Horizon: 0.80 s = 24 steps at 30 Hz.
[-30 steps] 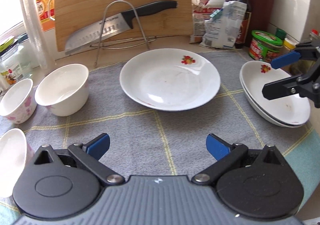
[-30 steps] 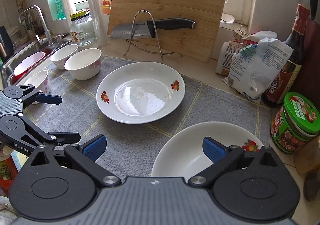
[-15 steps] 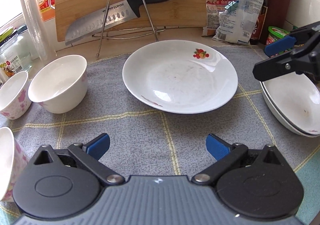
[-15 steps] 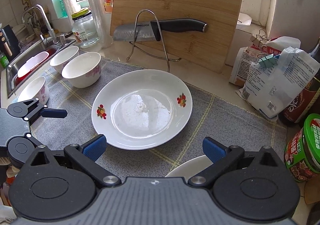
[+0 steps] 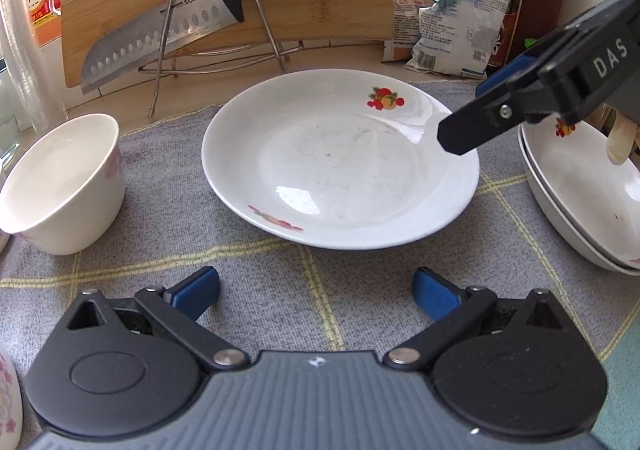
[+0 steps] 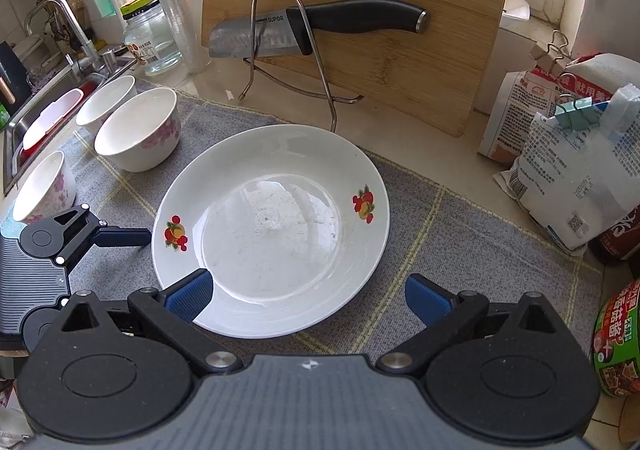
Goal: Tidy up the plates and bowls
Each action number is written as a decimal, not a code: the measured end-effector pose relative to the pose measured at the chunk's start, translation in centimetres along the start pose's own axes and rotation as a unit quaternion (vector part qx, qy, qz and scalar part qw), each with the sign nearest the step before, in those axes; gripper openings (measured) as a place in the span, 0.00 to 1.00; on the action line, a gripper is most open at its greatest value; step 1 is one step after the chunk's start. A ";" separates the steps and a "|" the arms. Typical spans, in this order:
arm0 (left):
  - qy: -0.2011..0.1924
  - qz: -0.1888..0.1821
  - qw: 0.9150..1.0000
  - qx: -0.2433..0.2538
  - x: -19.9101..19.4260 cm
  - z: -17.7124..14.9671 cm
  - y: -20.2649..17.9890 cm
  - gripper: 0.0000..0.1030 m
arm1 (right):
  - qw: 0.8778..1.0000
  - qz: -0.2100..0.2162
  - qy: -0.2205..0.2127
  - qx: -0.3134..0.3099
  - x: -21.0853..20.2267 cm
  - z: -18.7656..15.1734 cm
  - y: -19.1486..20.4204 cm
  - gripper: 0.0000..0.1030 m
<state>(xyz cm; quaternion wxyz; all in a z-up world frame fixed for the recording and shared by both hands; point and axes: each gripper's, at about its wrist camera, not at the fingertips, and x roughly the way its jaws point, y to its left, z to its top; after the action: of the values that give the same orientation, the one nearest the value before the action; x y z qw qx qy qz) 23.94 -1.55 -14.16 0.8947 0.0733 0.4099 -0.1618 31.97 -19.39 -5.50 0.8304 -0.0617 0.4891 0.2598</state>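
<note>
Plate (image 6: pixel 276 226) lies just ahead of the right hand-held gripper (image 6: pixel 306 296) — both hand-held grippers gape, holding nothing.

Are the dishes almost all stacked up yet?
Not yet. Two plates already sit nested at the right edge of the mat. Nothing is in hand: the right gripper is open over the near rim of the lone plate, and the left gripper is open short of it. That plate and three bowls, the nearest, the one behind it and another, stand apart, unstacked.
</note>
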 end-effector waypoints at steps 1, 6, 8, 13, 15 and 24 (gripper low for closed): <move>-0.002 -0.001 1.000 0.001 0.1 0.1 0.0 0.99 | 1.000 0.002 0.004 -0.001 0.4 0.2 -0.2 1.00; -0.010 -0.005 1.000 0.007 0.6 0.5 0.2 0.99 | 1.000 0.004 0.027 -0.001 2.5 1.3 -1.0 1.00; -0.013 -0.009 1.000 0.011 0.8 0.7 0.3 0.99 | 0.999 0.012 0.035 0.002 3.2 1.6 -1.3 1.00; -0.016 -0.016 1.000 0.019 1.1 0.8 0.6 0.99 | 0.998 0.023 0.051 0.004 4.5 2.1 -1.8 1.00; -0.018 -0.019 0.999 0.024 1.2 0.9 0.7 0.99 | 0.998 0.028 0.055 0.007 4.9 2.4 -2.1 1.00; -0.024 -0.039 0.998 0.048 1.7 1.0 1.1 1.00 | 0.997 0.045 0.058 0.010 6.0 3.3 -2.4 1.00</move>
<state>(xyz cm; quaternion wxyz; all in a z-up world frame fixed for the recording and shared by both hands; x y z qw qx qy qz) 26.11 -1.20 -14.79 0.8928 0.0960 0.3827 -0.2174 38.04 -18.07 -9.22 0.7884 -0.0461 0.5416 0.2882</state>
